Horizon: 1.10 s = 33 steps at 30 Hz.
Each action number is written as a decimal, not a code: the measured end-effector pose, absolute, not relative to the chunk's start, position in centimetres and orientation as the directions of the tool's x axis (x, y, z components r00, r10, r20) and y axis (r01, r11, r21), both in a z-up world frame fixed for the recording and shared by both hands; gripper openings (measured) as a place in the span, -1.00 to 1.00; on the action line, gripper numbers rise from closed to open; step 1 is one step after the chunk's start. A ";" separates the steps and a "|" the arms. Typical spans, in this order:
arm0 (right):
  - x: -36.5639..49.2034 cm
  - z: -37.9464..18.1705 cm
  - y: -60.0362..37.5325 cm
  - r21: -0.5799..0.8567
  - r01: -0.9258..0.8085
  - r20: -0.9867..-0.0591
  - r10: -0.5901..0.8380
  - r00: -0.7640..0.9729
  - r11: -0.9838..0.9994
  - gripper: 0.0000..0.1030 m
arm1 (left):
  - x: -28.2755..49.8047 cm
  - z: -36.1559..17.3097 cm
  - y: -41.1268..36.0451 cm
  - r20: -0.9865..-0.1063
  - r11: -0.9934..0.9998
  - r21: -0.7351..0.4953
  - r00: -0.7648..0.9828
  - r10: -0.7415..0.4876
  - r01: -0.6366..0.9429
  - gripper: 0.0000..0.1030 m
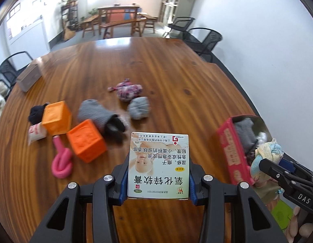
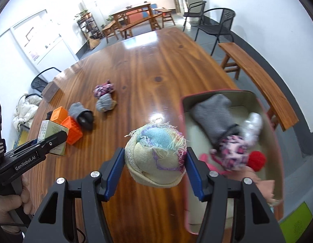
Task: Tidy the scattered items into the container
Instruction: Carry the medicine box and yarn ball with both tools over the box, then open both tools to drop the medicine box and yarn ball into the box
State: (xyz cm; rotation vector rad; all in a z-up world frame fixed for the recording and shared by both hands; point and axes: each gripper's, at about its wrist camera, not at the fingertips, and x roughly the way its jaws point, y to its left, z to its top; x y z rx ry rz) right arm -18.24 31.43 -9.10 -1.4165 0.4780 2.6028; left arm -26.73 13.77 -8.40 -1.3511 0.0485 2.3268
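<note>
- Your left gripper (image 1: 158, 177) is clamped on the flat sides of a medicine box (image 1: 158, 165), held above the wooden table (image 1: 166, 64); your right gripper (image 2: 155, 167) pinches a pastel sock ball (image 2: 156, 155) between its blue pads.
- The red container (image 2: 278, 162) sits at the table's right edge, just beside the sock ball in the right wrist view, and already holds a grey sock (image 2: 214, 114) and other soft items.
- Bring the sock ball fully over the open tin before you release, clear of the near red rim, so it drops inside.
- Keep the box level and follow with it; aim for the bare floor of the tin.
- The sock ball is cream with blue and purple patches and frayed threads on top; it looks soft and should land without bouncing.
- Two orange blocks (image 1: 75, 129), a pink knotted tube (image 1: 62, 162) and several sock bundles are yet to be collected.
</note>
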 end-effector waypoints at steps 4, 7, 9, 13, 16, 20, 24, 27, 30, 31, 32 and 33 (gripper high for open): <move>-15.5 -8.9 34.8 0.193 -0.315 -0.844 0.006 -0.537 -0.929 0.22 | -25.8 -7.5 18.1 -0.821 -0.868 -0.197 -0.408 0.400 -0.455 -0.10; -13.7 -8.9 36.7 0.185 -0.327 -0.850 0.017 -0.527 -0.927 0.22 | -25.2 -7.0 21.0 -0.813 -0.848 -0.206 -0.397 0.426 -0.489 -0.10; -12.9 -9.0 37.7 0.178 -0.325 -0.853 0.019 -0.521 -0.929 0.22 | -24.6 -6.8 23.0 -0.811 -0.835 -0.208 -0.388 0.439 -0.509 -0.10; -11.6 -9.5 39.0 0.183 -0.299 -0.862 -0.007 -0.507 -0.937 0.22 | -23.9 -6.7 26.6 -0.807 -0.806 -0.216 -0.364 0.466 -0.552 -0.10; -11.1 -9.9 39.5 0.195 -0.276 -0.864 -0.031 -0.503 -0.941 0.22 | -23.4 -6.6 29.1 -0.805 -0.787 -0.215 -0.352 0.478 -0.578 -0.10; -10.9 -10.2 39.5 0.210 -0.240 -0.859 -0.062 -0.508 -0.948 0.22 | -22.9 -6.4 31.7 -0.806 -0.771 -0.209 -0.340 0.485 -0.602 -0.10; -11.1 -10.4 39.3 0.226 -0.189 -0.856 -0.103 -0.506 -0.956 0.24 | -23.1 -6.8 33.4 -0.818 -0.758 -0.226 -0.303 0.489 -0.612 -0.08; -11.4 -10.7 38.8 0.238 -0.155 -0.860 -0.134 -0.493 -0.959 0.28 | -23.3 -7.4 33.6 -0.828 -0.764 -0.259 -0.272 0.491 -0.591 0.22; -11.5 -10.9 38.9 0.252 -0.153 -0.859 -0.148 -0.490 -0.956 0.39 | -23.4 -7.4 33.1 -0.828 -0.773 -0.257 -0.281 0.486 -0.580 0.22; -11.5 -10.9 39.1 0.256 -0.160 -0.858 -0.148 -0.492 -0.953 0.43 | -23.4 -7.4 32.8 -0.828 -0.776 -0.256 -0.283 0.484 -0.576 0.22; -11.5 -10.9 39.2 0.260 -0.165 -0.856 -0.148 -0.495 -0.951 0.44 | -23.5 -7.4 32.6 -0.829 -0.779 -0.257 -0.284 0.482 -0.573 0.22; -11.6 -10.9 39.3 0.264 -0.171 -0.855 -0.149 -0.496 -0.949 0.44 | -23.7 -7.4 32.2 -0.829 -0.783 -0.257 -0.287 0.480 -0.567 0.22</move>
